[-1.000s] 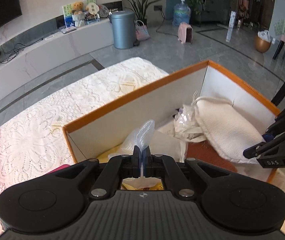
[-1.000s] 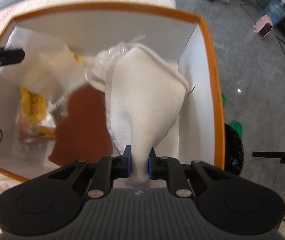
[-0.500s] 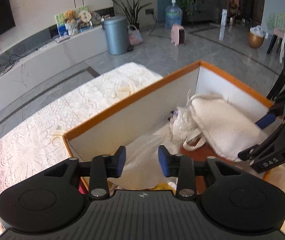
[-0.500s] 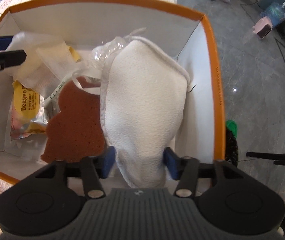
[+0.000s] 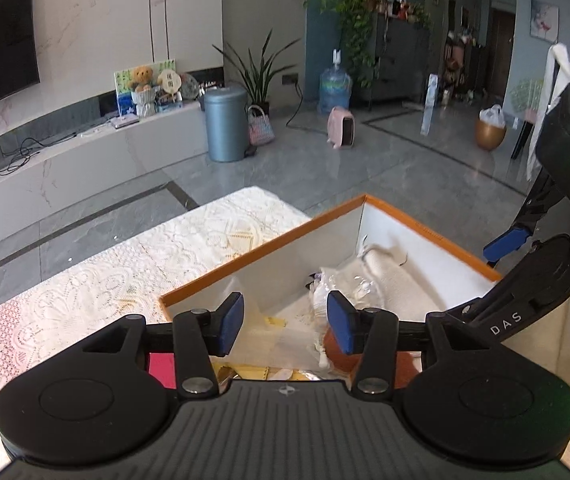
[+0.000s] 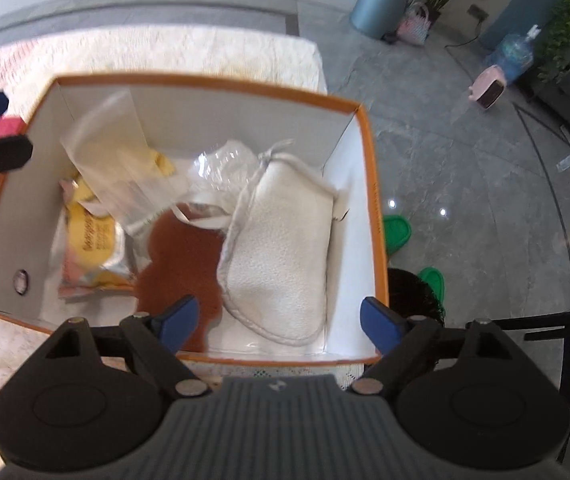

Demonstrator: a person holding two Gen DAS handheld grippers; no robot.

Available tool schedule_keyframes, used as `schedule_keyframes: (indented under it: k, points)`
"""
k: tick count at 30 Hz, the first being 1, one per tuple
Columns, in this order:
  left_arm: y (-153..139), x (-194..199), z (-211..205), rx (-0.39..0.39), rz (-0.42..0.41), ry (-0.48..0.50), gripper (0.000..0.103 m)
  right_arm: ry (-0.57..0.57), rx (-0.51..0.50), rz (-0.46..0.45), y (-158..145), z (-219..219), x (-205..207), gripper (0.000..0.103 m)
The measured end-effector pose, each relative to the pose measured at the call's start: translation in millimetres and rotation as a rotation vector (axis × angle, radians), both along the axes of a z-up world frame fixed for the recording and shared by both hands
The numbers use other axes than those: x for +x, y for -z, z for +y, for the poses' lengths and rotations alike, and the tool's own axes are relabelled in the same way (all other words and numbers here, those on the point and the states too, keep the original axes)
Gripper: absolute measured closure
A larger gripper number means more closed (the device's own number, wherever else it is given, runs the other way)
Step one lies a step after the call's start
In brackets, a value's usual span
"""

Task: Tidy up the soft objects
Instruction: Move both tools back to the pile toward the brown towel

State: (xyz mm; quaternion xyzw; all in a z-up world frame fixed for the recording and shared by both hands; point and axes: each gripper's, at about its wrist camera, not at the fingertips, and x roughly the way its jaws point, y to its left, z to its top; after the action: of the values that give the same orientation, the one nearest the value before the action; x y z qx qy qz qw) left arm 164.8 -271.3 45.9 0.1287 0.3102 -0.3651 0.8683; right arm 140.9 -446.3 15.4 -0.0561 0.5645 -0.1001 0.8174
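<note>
The white cloth pouch, a clear plastic packet and a brown piece lie inside the orange-rimmed box on the bench. Both the left gripper and right gripper hover above with jaws opening, nothing between them; this drop looks done, what remains outside is unseen.

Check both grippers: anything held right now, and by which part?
Nothing held. Left gripper and right gripper both have jaws opening with nothing between the pads; the white pouch and clear bag lie loose in the orange-rimmed box.
</note>
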Motion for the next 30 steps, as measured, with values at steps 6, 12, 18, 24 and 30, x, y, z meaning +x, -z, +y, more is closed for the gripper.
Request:
schedule_keyframes:
  k: [6, 12, 18, 24, 30]
  points:
    - [-19, -25, 40, -0.065, -0.066, -0.044, 0.048, -0.013, 0.044, -0.165, -34, 35, -38, 0.016]
    - [-18, -62, 104, -0.132, -0.125, -0.162, 0.048, -0.073, 0.145, -0.362, -44, 98, -78, 0.015]
    - [-7, -84, 174, -0.159, -0.108, -0.335, 0.048, -0.143, 0.246, -0.507, -31, 171, -104, 0.015]
    - [8, -91, 248, -0.184, -0.02, -0.525, 0.048, -0.183, 0.333, -0.565, -11, 236, -110, 0.015]
    - [30, -94, 304, -0.182, 0.066, -0.648, 0.048, -0.235, 0.341, -0.528, 13, 292, -95, 0.024]
